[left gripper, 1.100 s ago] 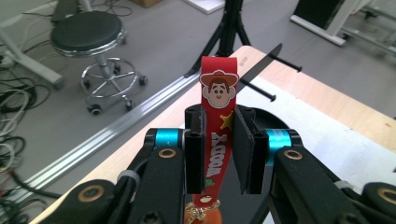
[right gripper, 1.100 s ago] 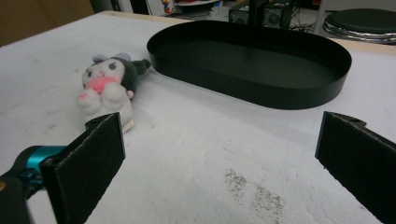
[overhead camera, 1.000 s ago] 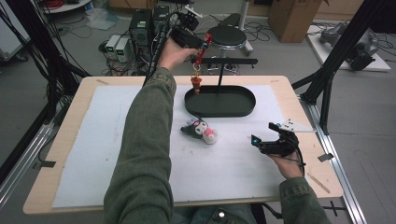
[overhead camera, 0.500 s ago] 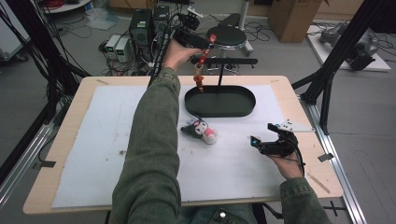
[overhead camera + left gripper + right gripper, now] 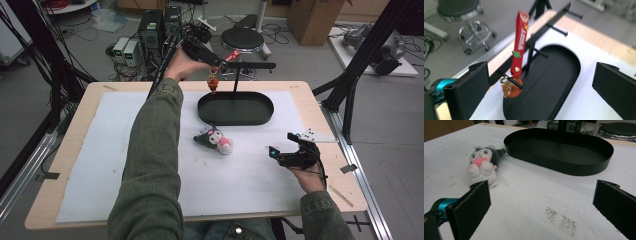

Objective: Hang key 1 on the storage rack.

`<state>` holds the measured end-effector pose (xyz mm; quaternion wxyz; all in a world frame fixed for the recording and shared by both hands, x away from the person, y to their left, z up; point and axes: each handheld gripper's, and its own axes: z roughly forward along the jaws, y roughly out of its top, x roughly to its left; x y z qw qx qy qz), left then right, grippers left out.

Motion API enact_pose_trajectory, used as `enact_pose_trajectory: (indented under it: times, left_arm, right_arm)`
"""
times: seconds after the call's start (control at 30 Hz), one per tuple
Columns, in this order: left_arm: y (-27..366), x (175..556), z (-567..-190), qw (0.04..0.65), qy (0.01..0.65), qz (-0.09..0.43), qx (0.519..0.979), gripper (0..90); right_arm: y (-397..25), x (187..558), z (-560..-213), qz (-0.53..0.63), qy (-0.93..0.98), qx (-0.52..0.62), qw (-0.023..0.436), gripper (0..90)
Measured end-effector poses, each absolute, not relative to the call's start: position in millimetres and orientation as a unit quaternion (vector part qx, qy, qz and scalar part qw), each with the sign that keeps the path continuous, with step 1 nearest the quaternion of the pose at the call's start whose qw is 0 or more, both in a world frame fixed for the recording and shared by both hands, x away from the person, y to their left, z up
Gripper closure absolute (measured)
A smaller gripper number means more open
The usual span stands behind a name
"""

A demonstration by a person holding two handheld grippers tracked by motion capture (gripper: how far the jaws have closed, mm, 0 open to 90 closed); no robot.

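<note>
A red "Woody" strap keychain [image 5: 520, 42] with an orange charm [image 5: 511, 90] hangs by its ring on a peg of the black rack's bar [image 5: 252, 65]. My left gripper [image 5: 540, 82] is open, its jaws wide apart on either side of the strap and not touching it. From above, the left gripper [image 5: 207, 54] is raised over the table's far edge, with the charm [image 5: 214, 83] dangling below it. My right gripper [image 5: 285, 155] rests open near the table's right side. A small black-and-white plush toy [image 5: 484, 165] lies ahead of the right gripper [image 5: 541, 202], to its left.
The rack's black oval tray [image 5: 235, 119] sits at the table's far middle, on a white mat [image 5: 100, 150]; its wall [image 5: 564, 168] rises beyond the plush [image 5: 215, 140]. A stool [image 5: 242, 37] and computer boxes stand on the floor behind the table.
My left hand has shifted a little to the right along the bar, and the strap and charm went with it. The right gripper and the plush have not moved.
</note>
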<state>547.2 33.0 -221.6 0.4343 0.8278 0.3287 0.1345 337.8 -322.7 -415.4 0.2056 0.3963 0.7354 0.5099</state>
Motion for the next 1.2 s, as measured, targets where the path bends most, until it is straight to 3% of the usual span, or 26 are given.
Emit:
enact_pose_trajectory:
  times: [0.63, 0.9, 1.2]
  left_arm:
    - [70.6, 502.8, -256.8, 0.451, 0.298, 0.16, 0.826, 2.9]
    - [96.3, 482.3, -264.8, 0.438, 0.315, 0.181, 0.822, 2.9]
    - [119.8, 468.0, -280.7, 0.433, 0.333, 0.16, 0.822, 2.9]
  right_arm:
    - [-323.6, 339.1, -415.8, 0.507, 0.736, 0.397, 0.21, 0.5]
    - [-325.6, 340.5, -415.9, 0.507, 0.734, 0.399, 0.214, 0.4]
    - [-322.8, 339.6, -416.2, 0.503, 0.736, 0.399, 0.214, 0.4]
